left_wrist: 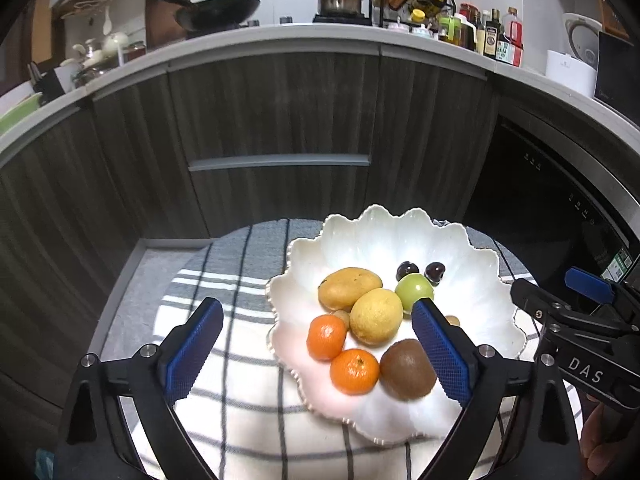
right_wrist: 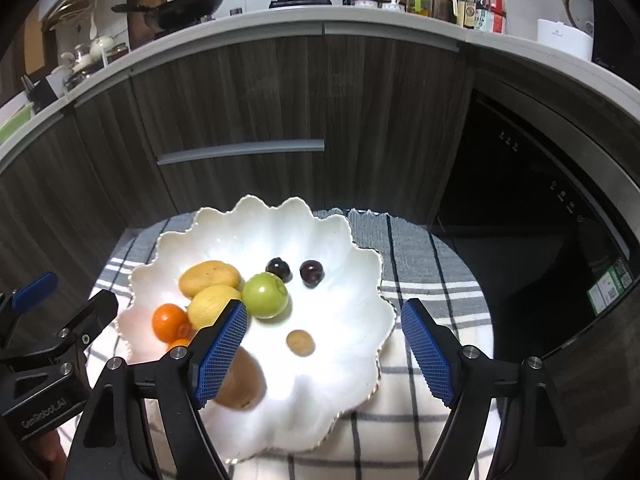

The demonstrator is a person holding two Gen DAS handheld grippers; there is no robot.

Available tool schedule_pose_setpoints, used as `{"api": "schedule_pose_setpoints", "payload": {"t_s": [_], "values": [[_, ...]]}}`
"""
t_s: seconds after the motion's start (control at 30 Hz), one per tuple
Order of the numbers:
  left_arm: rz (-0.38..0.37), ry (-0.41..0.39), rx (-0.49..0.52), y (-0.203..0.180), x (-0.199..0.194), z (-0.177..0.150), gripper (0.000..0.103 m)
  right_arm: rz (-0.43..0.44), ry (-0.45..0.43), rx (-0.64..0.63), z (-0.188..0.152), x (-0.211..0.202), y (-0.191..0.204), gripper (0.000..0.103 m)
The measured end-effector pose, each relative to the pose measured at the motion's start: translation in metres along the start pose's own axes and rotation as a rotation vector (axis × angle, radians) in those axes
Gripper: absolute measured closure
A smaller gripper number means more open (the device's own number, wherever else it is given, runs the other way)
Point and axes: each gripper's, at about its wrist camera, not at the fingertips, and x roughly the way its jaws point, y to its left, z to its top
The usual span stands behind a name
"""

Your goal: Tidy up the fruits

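Observation:
A white scalloped bowl (left_wrist: 480,280) (right_wrist: 340,280) sits on a checked cloth and holds a mango (left_wrist: 349,288) (right_wrist: 208,278), a lemon (left_wrist: 376,316) (right_wrist: 208,306), a green fruit (left_wrist: 414,290) (right_wrist: 265,294), two tangerines (left_wrist: 326,337) (left_wrist: 354,371), a kiwi (left_wrist: 407,369) (right_wrist: 240,384), two dark fruits (right_wrist: 278,268) (right_wrist: 311,273) and a small brown fruit (right_wrist: 300,343). My left gripper (left_wrist: 318,354) is open and empty above the bowl's near left side. My right gripper (right_wrist: 324,352) is open and empty above the bowl's near right side.
The checked cloth (left_wrist: 240,292) (right_wrist: 432,280) covers a small round table. Dark wood cabinets (left_wrist: 280,120) with a drawer handle stand behind. A dark appliance door (right_wrist: 540,220) stands at the right. The worktop above carries a wok, a pot and bottles.

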Motion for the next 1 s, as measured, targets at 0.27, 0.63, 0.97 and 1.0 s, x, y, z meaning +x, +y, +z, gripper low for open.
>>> {"api": "schedule_pose_setpoints", "payload": {"t_s": [0.27, 0.63, 0.97, 1.0], "values": [[0.013, -0.020, -0.027, 0.004, -0.049, -0.013, 0.005, 0.022, -0.027, 0.018, -0.015, -0.045, 0.002, 0.023], [0.013, -0.024, -0.041, 0.002, -0.093, -0.042, 0.004, 0.001, -0.054, 0.036, -0.049, -0.088, -0.005, 0.023], [0.022, -0.029, -0.029, -0.002, -0.123, -0.071, 0.004, -0.001, -0.079, 0.036, -0.079, -0.119, -0.009, 0.023], [0.025, -0.033, -0.029, -0.002, -0.127, -0.074, 0.004, 0.002, -0.078, 0.038, -0.083, -0.122, -0.009, 0.023]]}}
